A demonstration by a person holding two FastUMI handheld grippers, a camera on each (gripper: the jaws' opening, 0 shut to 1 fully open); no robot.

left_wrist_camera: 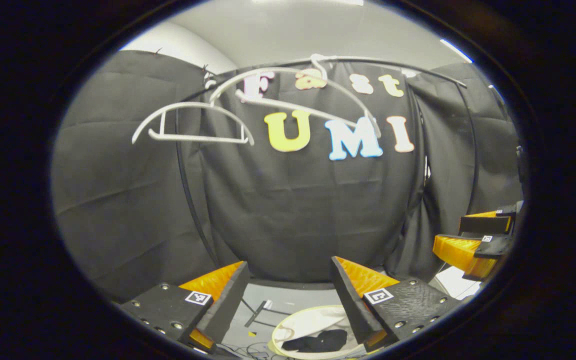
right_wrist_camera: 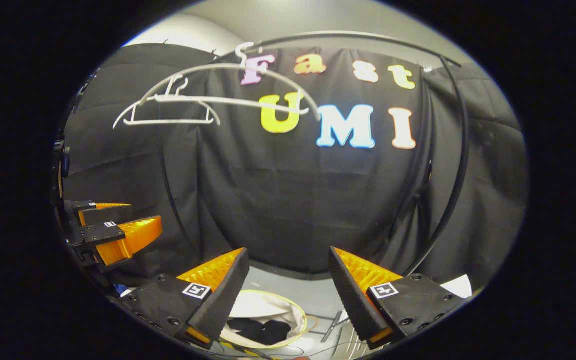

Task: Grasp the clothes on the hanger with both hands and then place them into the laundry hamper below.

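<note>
In the left gripper view, the left gripper has its fingers spread wide with nothing between them. Below and just beyond the fingertips sits the laundry hamper, a round white bin with a yellow rim, its mouth facing up. Dark clothes lie crumpled at its bottom, with no clear long axis. The right gripper shows at the right edge of this view, empty; I cannot tell its opening from here.

In the right gripper view, the right gripper's own fingers stand wide apart and hold nothing, and the hamper lies on the grey floor just past them, the dark clothes inside it.

Farther off and high up, two white hangers hang bare from a dark rail: the near hanger and the far hanger, each with its long bar roughly level. No readable labels appear on the hamper or the clothes.
</note>
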